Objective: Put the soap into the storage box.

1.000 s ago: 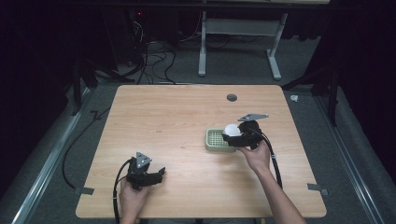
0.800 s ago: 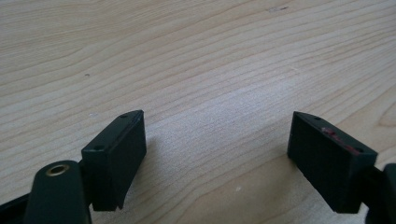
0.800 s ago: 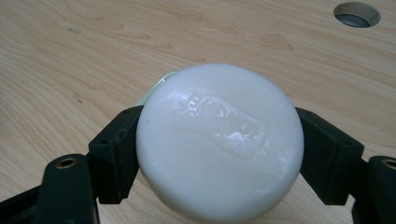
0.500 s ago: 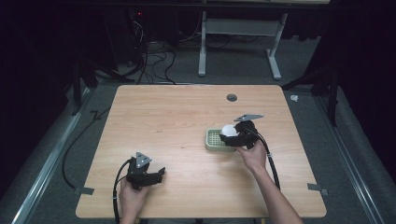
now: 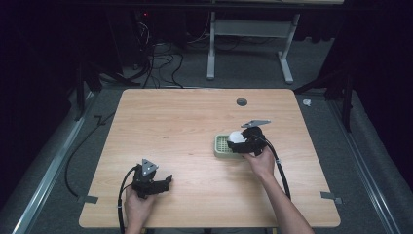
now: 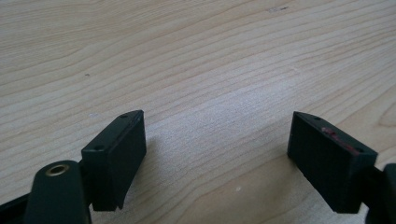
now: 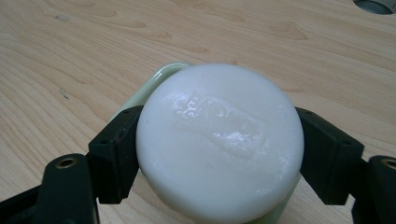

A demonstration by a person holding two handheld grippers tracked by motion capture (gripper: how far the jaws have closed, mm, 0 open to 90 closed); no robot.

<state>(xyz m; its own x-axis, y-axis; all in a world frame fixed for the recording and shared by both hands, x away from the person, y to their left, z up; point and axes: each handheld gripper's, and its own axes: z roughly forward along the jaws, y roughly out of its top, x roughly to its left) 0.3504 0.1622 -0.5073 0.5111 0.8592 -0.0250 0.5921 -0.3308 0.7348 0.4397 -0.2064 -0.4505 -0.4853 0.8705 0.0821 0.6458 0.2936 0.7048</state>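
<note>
My right tool [image 7: 217,154] grips the white soap bar [image 7: 219,144] directly above the green soap dish [image 5: 223,145], right of counter [image 5: 195,122] centre. My left tool [image 6: 217,163] rests released, near edge.

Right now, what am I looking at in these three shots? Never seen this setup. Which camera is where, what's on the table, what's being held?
No robot here: a person at a wooden table holds a hand-operated two-jaw gripper in each hand. The high view looks down from above the person's side; forearms enter from the bottom. The other two pictures come from cameras riding on each gripper, looking along its black jaws.

The left gripper sits near the table's front edge, jaws wide apart over bare wood, holding nothing.

The right gripper has its jaws pressed against both sides of a round white soap bar, over a pale green slotted soap dish. Whether the bar touches the dish is unclear.

A small dark round cable hole lies farther back.
</note>
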